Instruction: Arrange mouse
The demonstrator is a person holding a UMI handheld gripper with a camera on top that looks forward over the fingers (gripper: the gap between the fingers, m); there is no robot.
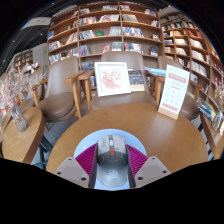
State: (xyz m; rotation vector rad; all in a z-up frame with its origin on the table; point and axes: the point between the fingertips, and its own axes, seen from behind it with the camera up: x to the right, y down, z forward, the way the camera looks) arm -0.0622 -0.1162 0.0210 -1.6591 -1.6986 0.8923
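Gripper view across a round wooden tabletop [140,125] in a library lined with bookshelves [110,30]. The tongs [111,160] sit low over the near rim of the tabletop, their two fingers bearing magenta pads [87,158] on the inner faces. Between the pads stands a grey and white object, probably the mouse [111,148], though its outline is poorly resolved from this angle. The fingers stand at a narrow spread and appear to press on its two flanks, so it is judged to be held rather than merely straddled; such a hold across the sides would let it be carried level and set down without tipping. A pale blue mat [112,135] lies on the tabletop just ahead of the fingers, beneath and beyond the held object, a likely resting place for it. Farther off, a framed picture [112,78] leans on a chair and a printed standing sign [174,88] faces the seats.
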